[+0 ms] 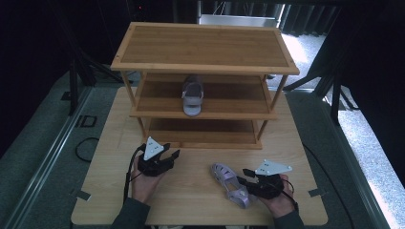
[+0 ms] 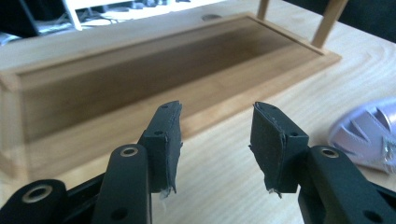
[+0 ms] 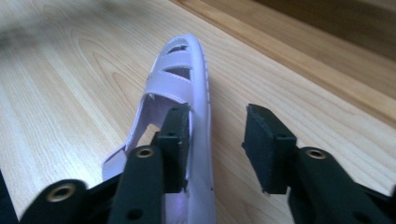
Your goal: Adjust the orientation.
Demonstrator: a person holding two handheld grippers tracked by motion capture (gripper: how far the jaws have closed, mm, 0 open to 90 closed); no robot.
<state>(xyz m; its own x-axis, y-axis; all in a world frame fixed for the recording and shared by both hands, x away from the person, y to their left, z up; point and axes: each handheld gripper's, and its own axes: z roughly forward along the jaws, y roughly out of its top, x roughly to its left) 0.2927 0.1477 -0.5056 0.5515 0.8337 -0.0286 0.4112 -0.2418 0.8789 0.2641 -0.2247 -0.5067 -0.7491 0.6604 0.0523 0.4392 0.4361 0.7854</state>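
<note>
In the high view, the left tongs (image 1: pixel 168 156) rest on the table (image 1: pixel 105 143) in front of the wooden rack (image 1: pixel 205 67), and the left gripper view shows their jaws spread with nothing between them, facing the rack's bottom shelf (image 2: pixel 140 79). A second lilac sandal (image 1: pixel 193 97) sits on the rack's middle shelf, seen from above. The right tongs (image 3: pixel 217 140) are open astride the side wall of the lilac sandal (image 3: pixel 196 107) lying on the table; the right gripper view shows one jaw inside the shoe and one outside, not closed on it.
</note>
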